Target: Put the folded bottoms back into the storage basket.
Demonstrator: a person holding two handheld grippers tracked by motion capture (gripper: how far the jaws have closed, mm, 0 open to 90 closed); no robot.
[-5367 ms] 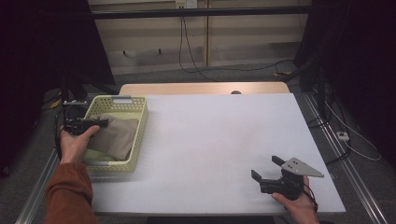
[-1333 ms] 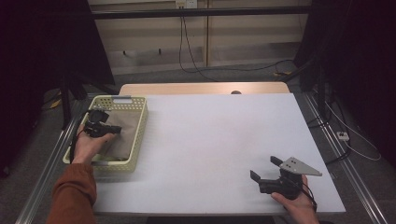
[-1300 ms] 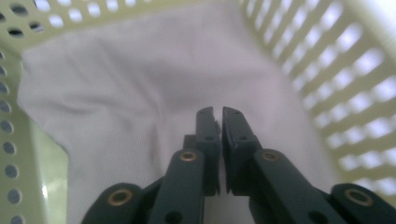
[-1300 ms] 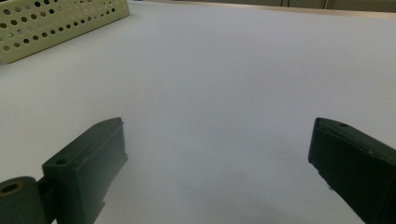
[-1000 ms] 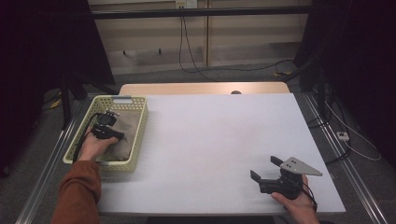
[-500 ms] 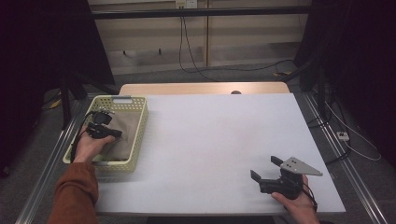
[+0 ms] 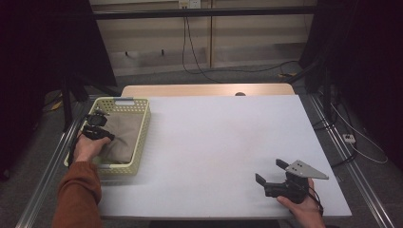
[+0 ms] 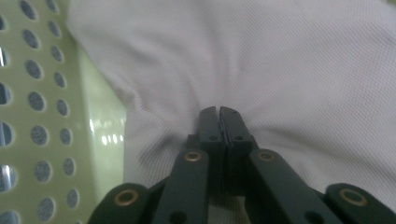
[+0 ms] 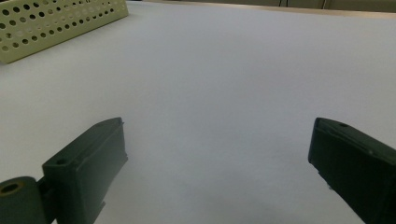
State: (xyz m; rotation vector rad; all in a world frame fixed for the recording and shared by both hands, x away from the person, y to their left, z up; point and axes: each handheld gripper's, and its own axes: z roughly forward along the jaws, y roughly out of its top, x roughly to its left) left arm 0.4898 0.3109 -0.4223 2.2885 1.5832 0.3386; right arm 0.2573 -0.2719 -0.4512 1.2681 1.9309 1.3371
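A folded beige cloth (image 7: 124,137) lies inside the pale yellow-green perforated basket (image 7: 144,127) at the table's left edge. My left gripper (image 7: 100,133) reaches down into the basket at the cloth's left side. In the left gripper view its jaws (image 8: 219,113) are pressed together with the cloth (image 8: 285,60) puckered around their tips, next to the basket wall (image 8: 42,116). My right gripper (image 7: 270,171) rests low at the front right of the white table (image 7: 223,137). Its jaws stand wide apart (image 9: 219,140) with only bare tabletop between them.
The basket (image 9: 56,18) shows far off at the upper left of the right gripper view. A wooden strip (image 7: 204,90) borders the table's far edge. Metal rails run along both sides, and cables lie on the floor beyond.
The cloth, earlier bunched over the basket's near left part, now lies flat inside it. My left hand has shifted slightly toward the basket's left wall. The right gripper has not moved.
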